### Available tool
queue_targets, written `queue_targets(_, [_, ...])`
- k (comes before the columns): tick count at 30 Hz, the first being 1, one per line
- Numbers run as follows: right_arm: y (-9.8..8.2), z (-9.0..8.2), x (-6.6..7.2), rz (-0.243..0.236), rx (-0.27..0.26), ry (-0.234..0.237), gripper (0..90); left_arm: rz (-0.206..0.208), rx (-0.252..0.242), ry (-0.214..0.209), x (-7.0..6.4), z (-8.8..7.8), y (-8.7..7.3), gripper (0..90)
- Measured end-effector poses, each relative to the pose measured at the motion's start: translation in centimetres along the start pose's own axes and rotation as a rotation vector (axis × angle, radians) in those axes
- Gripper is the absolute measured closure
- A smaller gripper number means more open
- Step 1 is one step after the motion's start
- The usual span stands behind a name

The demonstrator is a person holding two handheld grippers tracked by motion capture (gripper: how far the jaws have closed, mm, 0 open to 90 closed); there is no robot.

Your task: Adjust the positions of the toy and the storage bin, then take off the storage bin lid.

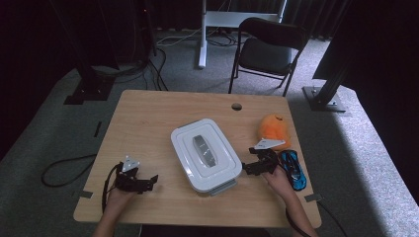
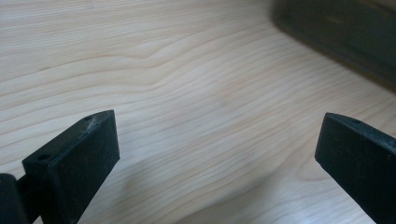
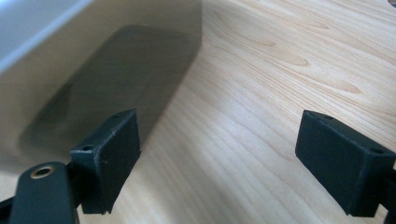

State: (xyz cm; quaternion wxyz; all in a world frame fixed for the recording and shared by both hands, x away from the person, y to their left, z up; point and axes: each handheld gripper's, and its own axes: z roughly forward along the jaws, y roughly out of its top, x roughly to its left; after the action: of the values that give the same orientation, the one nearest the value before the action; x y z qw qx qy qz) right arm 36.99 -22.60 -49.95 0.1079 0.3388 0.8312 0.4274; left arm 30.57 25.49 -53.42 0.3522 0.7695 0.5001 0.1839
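- No brand, label or writing can be read on any item.
- Left hand-held gripper (image 1: 148, 183): held low over the light wooden desk (image 1: 148, 118) by a hand entering from the near edge, pointed toward the container. In the left gripper view its jaws stand wide apart over bare wood grain. Released; nothing held or touched.
- Right hand-held gripper (image 1: 248, 168): held by the hand (image 1: 279, 180) on the other side of the container, pointed at that container's side, grey three-cornered plate uppermost. In the right gripper view its jaws stand wide apart with bare desk between them. Released; the pads press on nothing.
- White rectangular plastic container with a closed lid and grey centre handle (image 1: 205, 154): lies between the two hand-held grippers, just ahead of the right one and well apart from the left one. Its white rim (image 3: 32, 23) and its shadowed side show in the right gripper view, to the left of the left-side jaw; whether that jaw touches it cannot be told.
- Orange rounded soft item (image 1: 274, 126): beyond the right hand-held gripper, near its grey plate.
- Blue toy car (image 1: 293, 169): just beside the right hand, on the side away from the container.
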Motion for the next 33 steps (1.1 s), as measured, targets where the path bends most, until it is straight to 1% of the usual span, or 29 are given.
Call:
queue_targets(1, [0.0, -0.3, 0.1, 0.005, 0.000, -0.002, 13.4, -0.003, 0.005, 0.016, 0.3, -0.1, -0.2, 0.3])
queue_targets(2, [0.1, -0.7, 0.1, 0.011, -0.002, -0.007, 13.4, -0.013, 0.013, 0.021, 0.7, -0.2, -0.4, 0.3])
queue_targets(3, [0.2, -1.0, 0.1, 0.022, -0.001, 0.002, 13.4, -0.026, 0.014, 0.017, 0.9, -0.2, -0.7, 0.3])
queue_targets(5, [0.4, -1.8, 0.2, 0.034, -0.001, 0.010, 13.4, -0.035, 0.023, 0.007, 1.4, -0.4, -1.0, 0.3])
queue_targets(6, [0.6, -2.2, 0.2, 0.038, -0.011, 0.010, 13.4, -0.028, 0.030, 0.009, 1.5, -0.4, -1.1, 0.3])
queue_targets(8, [0.9, -3.0, 0.2, 0.053, -0.034, 0.015, 13.3, -0.009, 0.053, 0.032, 1.5, -0.4, -1.4, 0.3])
queue_targets(11, [1.8, -4.3, 0.3, 0.091, -0.079, 0.004, 13.2, -0.012, 0.054, 0.043, 1.7, -0.5, -1.7, 0.3])
queue_targets(12, [2.0, -4.5, 0.3, 0.097, -0.084, -0.002, 13.2, -0.011, 0.055, 0.044, 1.7, -0.6, -1.7, 0.3])
queue_targets(14, [2.4, -4.9, 0.3, 0.109, -0.101, 0.004, 12.9, -0.004, 0.056, 0.060, 1.7, -0.6, -1.8, 0.3])
queue_targets(15, [2.7, -5.2, 0.4, 0.122, -0.113, -0.001, 12.6, 0.012, 0.060, 0.071, 1.6, -0.5, -1.9, 0.3])
queue_targets(16, [3.0, -5.5, 0.5, 0.127, -0.126, -0.005, 12.6, 0.041, 0.065, 0.078, 1.4, -0.5, -2.0, 0.3])
queue_targets(19, [3.8, -6.3, 0.8, 0.120, -0.153, 0.007, 11.9, 0.038, 0.062, 0.079, 1.4, -0.4, -2.0, 0.2])
queue_targets(20, [4.2, -6.6, 1.0, 0.110, -0.155, 0.002, 11.9, 0.024, 0.062, 0.093, 1.3, -0.4, -1.9, 0.2])
queue_targets(21, [4.5, -6.8, 1.1, 0.099, -0.152, -0.012, 11.9, 0.018, 0.062, 0.099, 1.2, -0.3, -1.9, 0.2])
queue_targets(23, [5.0, -7.0, 1.4, 0.096, -0.155, -0.009, 11.9, 0.013, 0.062, 0.104, 1.2, -0.3, -1.9, 0.2])
queue_targets(25, [5.4, -7.2, 1.7, 0.091, -0.160, -0.019, 11.9, 0.009, 0.063, 0.109, 1.1, -0.3, -1.8, 0.2])
queue_targets(26, [5.4, -7.2, 1.7, 0.091, -0.160, -0.019, 11.9, 0.009, 0.063, 0.109, 1.1, -0.3, -1.8, 0.2])
queue_targets(28, [5.9, -7.5, 2.3, 0.087, -0.174, -0.018, 11.9, 0.001, 0.061, 0.118, 1.1, -0.2, -1.8, 0.2])
queue_targets(33, [7.1, -7.6, 3.2, 0.073, -0.183, -0.010, 11.9, -0.002, 0.061, 0.121, 1.0, -0.2, -1.8, 0.2])
